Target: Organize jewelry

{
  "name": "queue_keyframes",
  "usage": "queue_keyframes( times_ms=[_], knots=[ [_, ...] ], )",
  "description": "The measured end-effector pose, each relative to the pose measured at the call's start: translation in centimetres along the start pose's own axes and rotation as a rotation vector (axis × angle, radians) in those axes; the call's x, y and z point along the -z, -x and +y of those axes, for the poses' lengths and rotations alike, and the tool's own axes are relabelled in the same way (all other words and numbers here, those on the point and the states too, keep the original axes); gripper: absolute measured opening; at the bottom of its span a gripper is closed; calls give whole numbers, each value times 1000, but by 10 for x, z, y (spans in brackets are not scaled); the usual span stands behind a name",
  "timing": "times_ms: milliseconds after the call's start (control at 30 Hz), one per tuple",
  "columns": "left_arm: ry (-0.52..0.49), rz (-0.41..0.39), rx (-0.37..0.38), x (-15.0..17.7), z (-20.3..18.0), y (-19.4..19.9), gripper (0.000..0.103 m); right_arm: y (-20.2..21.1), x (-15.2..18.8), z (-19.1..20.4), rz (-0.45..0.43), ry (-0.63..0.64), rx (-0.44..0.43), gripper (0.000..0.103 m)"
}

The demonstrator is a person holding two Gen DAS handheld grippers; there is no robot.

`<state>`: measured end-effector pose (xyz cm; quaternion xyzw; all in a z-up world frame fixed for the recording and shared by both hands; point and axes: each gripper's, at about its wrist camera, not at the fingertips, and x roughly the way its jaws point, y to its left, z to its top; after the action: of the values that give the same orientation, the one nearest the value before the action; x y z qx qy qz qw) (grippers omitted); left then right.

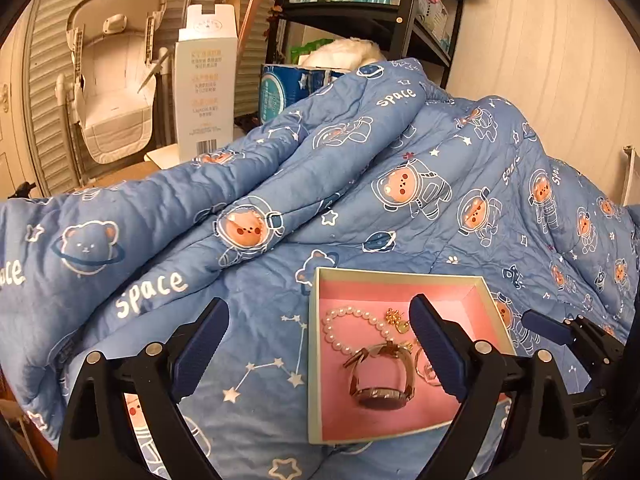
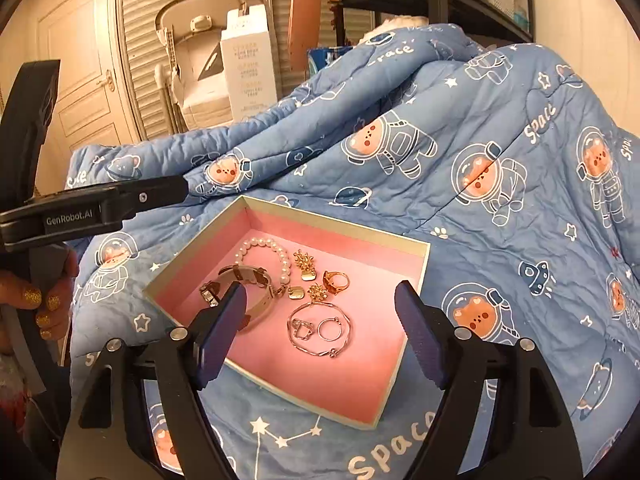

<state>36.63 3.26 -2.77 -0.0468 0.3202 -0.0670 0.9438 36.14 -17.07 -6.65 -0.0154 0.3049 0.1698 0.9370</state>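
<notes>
A shallow pink-lined box (image 2: 352,372) (image 1: 440,296) lies on the blue quilt. In it lie a pearl bracelet (image 2: 280,256) (image 1: 340,320), a rose-gold watch (image 2: 256,304) (image 1: 380,388), gold earrings (image 2: 306,266), a gold ring (image 2: 335,280), a thin silver bangle (image 2: 320,330) and small silver rings (image 2: 330,328). My right gripper (image 2: 320,340) is open and empty, hovering over the box's near part. My left gripper (image 1: 320,340) is open and empty, at the box's left edge; it also shows at the left in the right wrist view (image 2: 120,200).
The blue space-bear quilt (image 1: 280,168) is bunched up high behind the box. A white carton (image 1: 204,88), a baby chair (image 1: 116,80) and a black shelf unit (image 1: 380,8) stand behind the bed.
</notes>
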Motion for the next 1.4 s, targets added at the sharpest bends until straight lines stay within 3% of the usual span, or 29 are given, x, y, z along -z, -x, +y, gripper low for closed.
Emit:
queue_keyframes(
  times_ms=[267, 467, 733, 933, 1033, 1400],
  knots=[
    [-89, -77, -61, 59, -16, 52, 93, 64, 38, 28, -124, -20, 68, 77],
    [-113, -133, -98, 112, -28, 112, 94, 117, 82, 45, -151, -89, 131, 77],
    [-123, -120, -74, 165, -41, 178, 95, 186, 123, 63, -142, -63, 185, 78],
    [-79, -150, -40, 185, -54, 217, 95, 226, 133, 65, -181, -100, 208, 79],
    [-78, -190, -36, 190, -62, 231, 95, 239, 139, 69, -205, -120, 227, 87],
    [-90, -230, -64, 206, -73, 250, 95, 250, 155, 84, -210, -84, 238, 87]
  ],
)
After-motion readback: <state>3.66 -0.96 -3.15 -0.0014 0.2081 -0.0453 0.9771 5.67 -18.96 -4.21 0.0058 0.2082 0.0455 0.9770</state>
